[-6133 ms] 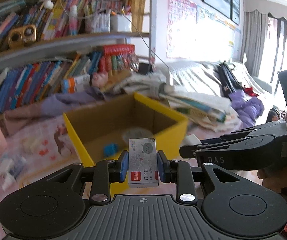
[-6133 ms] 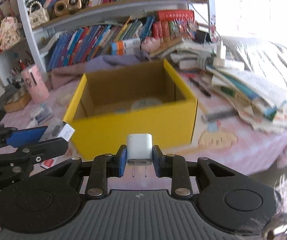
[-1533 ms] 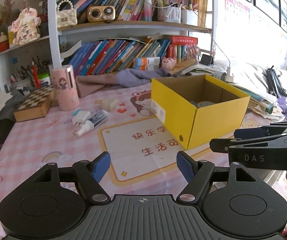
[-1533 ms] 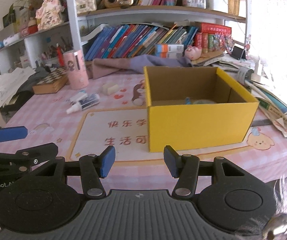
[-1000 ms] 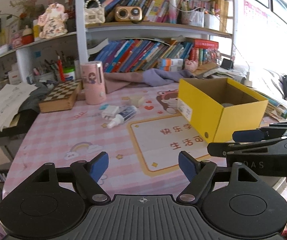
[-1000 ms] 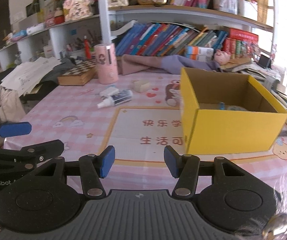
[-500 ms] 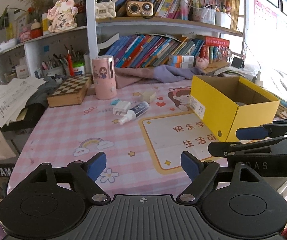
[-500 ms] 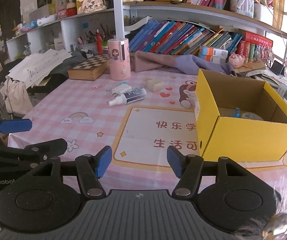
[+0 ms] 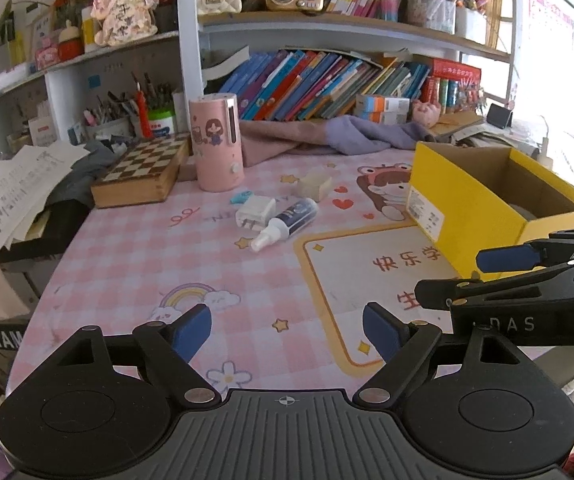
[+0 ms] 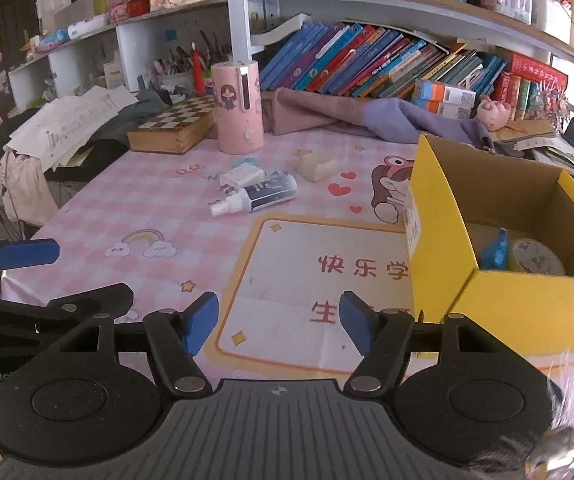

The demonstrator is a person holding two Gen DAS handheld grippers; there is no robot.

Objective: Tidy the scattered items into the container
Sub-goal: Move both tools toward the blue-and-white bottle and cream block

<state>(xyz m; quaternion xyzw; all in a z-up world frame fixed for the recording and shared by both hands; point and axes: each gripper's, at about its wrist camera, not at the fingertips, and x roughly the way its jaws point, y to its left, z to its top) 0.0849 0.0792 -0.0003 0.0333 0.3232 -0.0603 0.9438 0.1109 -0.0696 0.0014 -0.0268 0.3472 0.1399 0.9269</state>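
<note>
A yellow cardboard box (image 9: 463, 200) (image 10: 439, 236) stands open on the right of the pink table and holds a blue item (image 10: 494, 254) and a tape roll (image 10: 537, 258). Farther left lie a white charger (image 9: 255, 213) (image 10: 241, 177), a dark spray bottle (image 9: 287, 222) (image 10: 259, 197), a cream block (image 9: 314, 186) (image 10: 317, 166) and a small blue piece (image 9: 240, 197). My left gripper (image 9: 287, 330) is open and empty. My right gripper (image 10: 279, 322) is empty too, its jaws opening. Both hang near the table's front edge, well short of the items.
A pink cylinder (image 9: 217, 142) and a wooden chess box (image 9: 141, 174) stand behind the scattered items. Purple cloth (image 10: 367, 118) lies along the back under crowded bookshelves. Papers (image 9: 11, 184) pile up at the left. The printed mat (image 10: 327, 280) lies in front.
Both grippers have swung left and away from the box, so the scattered items sit nearer the middle of each view. The right jaws have widened; the left ones widened slightly.
</note>
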